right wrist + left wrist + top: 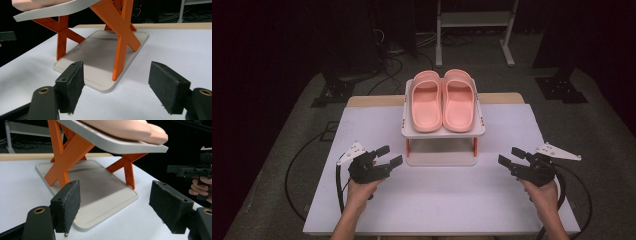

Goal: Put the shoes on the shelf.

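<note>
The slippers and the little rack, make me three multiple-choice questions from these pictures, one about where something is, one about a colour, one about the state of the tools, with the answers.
1. Where are the slippers?
A. on the rack's top shelf
B. on the rack's bottom shelf
C. on the table beside the rack

2. What colour are the rack's crossed legs?
A. blue
B. orange
C. black

3. How do the two tools stand?
A. both shut on a slipper
B. left open, right shut
C. both open and empty

Answers:
1. A: the pair sits side by side on the top shelf, while the bottom shelf lies bare.
2. B: both gripper views show orange X-shaped legs.
3. C: the left tool and the right tool have their jaws spread with nothing between.
</note>
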`<state>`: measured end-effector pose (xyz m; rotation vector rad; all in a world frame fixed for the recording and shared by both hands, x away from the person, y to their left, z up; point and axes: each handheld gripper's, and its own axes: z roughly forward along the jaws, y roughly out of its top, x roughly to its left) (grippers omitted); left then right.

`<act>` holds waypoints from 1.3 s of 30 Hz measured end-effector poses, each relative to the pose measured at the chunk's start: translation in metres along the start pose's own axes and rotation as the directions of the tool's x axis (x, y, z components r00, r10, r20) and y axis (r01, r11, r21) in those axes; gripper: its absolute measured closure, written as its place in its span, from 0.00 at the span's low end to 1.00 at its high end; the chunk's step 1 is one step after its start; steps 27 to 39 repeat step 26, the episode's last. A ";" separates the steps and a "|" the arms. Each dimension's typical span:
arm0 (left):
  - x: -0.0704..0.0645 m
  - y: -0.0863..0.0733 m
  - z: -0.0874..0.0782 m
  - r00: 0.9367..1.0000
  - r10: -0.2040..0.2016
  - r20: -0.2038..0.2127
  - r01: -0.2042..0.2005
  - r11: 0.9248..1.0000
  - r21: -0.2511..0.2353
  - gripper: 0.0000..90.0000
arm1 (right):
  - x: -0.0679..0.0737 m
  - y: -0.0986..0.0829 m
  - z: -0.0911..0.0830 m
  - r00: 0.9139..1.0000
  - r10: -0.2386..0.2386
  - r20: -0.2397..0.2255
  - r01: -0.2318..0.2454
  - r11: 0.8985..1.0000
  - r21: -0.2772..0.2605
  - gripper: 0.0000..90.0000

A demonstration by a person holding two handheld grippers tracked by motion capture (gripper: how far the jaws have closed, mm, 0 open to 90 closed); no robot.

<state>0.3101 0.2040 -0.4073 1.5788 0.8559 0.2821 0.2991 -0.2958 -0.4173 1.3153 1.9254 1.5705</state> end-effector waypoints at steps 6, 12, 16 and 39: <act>0.000 -0.008 -0.008 1.000 -0.002 -0.012 0.002 1.000 -0.003 0.27 | -0.001 -0.008 -0.003 1.000 0.006 0.001 -0.006 1.000 0.010 0.31; 0.001 -0.015 -0.015 1.000 -0.014 -0.027 0.014 1.000 0.002 0.25 | -0.003 -0.019 -0.006 1.000 0.010 0.001 -0.010 1.000 0.025 0.30; 0.002 -0.020 -0.022 0.999 -0.018 -0.041 0.018 1.000 -0.001 0.24 | -0.004 -0.025 -0.008 1.000 0.010 0.002 -0.010 1.000 0.030 0.30; -0.001 -0.044 -0.028 0.997 -0.049 -0.058 0.050 0.998 0.024 0.21 | 0.000 -0.049 -0.019 1.000 -0.015 0.003 0.015 0.999 0.036 0.25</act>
